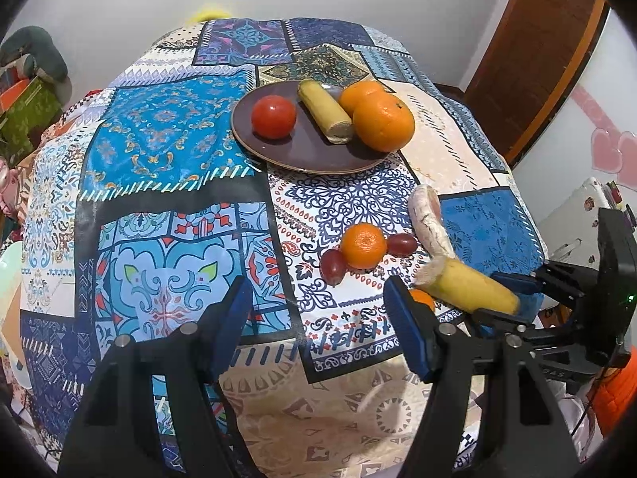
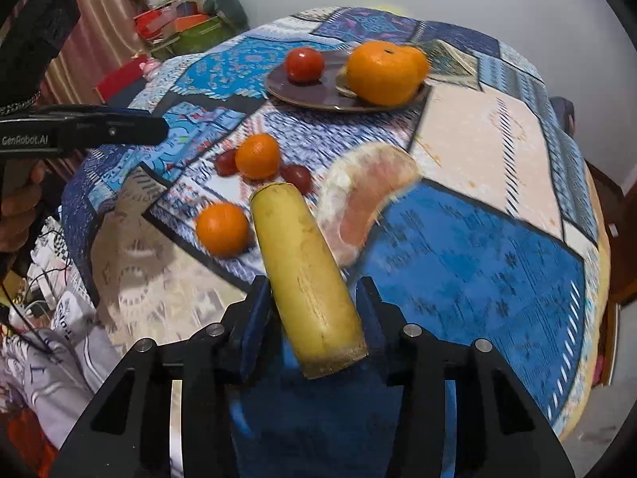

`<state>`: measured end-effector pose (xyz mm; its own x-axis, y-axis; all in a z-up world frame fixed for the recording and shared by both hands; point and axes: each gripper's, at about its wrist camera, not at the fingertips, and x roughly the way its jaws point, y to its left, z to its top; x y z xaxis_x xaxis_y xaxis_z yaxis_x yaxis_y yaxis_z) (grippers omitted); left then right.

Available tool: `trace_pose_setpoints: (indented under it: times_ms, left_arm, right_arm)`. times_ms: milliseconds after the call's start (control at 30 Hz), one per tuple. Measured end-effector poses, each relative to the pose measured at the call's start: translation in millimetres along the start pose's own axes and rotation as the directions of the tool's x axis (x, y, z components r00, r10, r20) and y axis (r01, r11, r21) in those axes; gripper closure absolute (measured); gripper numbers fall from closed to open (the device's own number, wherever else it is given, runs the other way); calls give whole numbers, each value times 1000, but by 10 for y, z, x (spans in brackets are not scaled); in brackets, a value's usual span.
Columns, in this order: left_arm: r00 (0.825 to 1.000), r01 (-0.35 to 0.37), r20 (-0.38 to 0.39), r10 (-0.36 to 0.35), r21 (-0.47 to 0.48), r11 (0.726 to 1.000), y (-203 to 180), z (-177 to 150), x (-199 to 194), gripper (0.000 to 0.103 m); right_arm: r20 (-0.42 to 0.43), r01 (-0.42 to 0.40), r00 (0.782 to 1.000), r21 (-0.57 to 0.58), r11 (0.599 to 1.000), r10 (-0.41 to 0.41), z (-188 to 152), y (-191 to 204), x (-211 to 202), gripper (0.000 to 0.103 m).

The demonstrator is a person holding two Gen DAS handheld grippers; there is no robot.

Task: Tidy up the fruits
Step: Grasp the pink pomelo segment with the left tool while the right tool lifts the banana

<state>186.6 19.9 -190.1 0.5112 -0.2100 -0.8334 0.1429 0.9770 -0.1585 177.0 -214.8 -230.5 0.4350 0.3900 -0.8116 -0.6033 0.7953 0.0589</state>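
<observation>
My right gripper [image 2: 314, 302] is shut on a yellow banana piece [image 2: 306, 275] and holds it above the table's near right part; both also show in the left wrist view, the banana piece [image 1: 469, 285] in the gripper [image 1: 513, 298]. My left gripper [image 1: 318, 302] is open and empty above the cloth. A brown plate [image 1: 302, 151] holds a tomato [image 1: 274, 116], a second banana piece [image 1: 324, 111] and two oranges [image 1: 382, 119]. On the cloth lie a small orange [image 1: 363, 245], two red grapes [image 1: 333, 265], a pomelo segment [image 1: 428, 219] and another small orange [image 2: 222, 229].
The table carries a patterned blue patchwork cloth [image 1: 167, 151]. Cluttered boxes and cushions [image 1: 28, 91] stand beyond its left edge. A wooden door [image 1: 533, 51] is at the back right. Cables and bags [image 2: 51, 310] lie below the near left edge.
</observation>
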Motion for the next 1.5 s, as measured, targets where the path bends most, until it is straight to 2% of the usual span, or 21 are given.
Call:
trace_pose_setpoints:
  times_ms: [200,300,400,433,500,700,900,1200,1433,1500]
  left_arm:
    - [1000,7,-15,-7,-9,1000,24,-37,43,35]
    - [1000,12,-19,-12,-14,1000,29,-54,48,35]
    - [1000,11,-24,-11,-14,1000,32,-59,51,35]
    - [1000,10,-24,-10,-13,1000,31,-54,52,35]
    - [1000,11,-24,-11,-13,1000,22,-38,51,35]
    - [1000,23,-11,-23,6,1000,-104,80,40,35]
    - [999,51,-17,-50,71,996,-417,257,124,35]
    - [994,86,-87,-72,160,983,-961,537,619,35]
    - [983,67,-180,-33,184,981,-1189,556,1146,35]
    - [981,62,-193,-28,173,983,-1204,547,1246,40]
  right_arm:
    - [-39,16,999,17,1000,-15,-71,-71,-75,61]
    - [-53,-34,998,8,999,34,34,-68,-11,55]
    - [-68,-71,995,3,997,71,153,-48,139,55]
    - [-73,-72,995,-1,997,72,179,-37,189,58]
    - [-78,-39,996,-22,999,37,188,9,256,60]
    - [-47,-21,999,7,1000,22,101,-16,118,65]
    - [46,7,999,63,998,-10,82,-242,-197,69]
    - [184,78,976,199,977,-116,123,-703,-544,70]
    - [208,114,965,218,969,-161,107,-848,-628,70]
    - [207,112,965,226,968,-160,118,-894,-609,70]
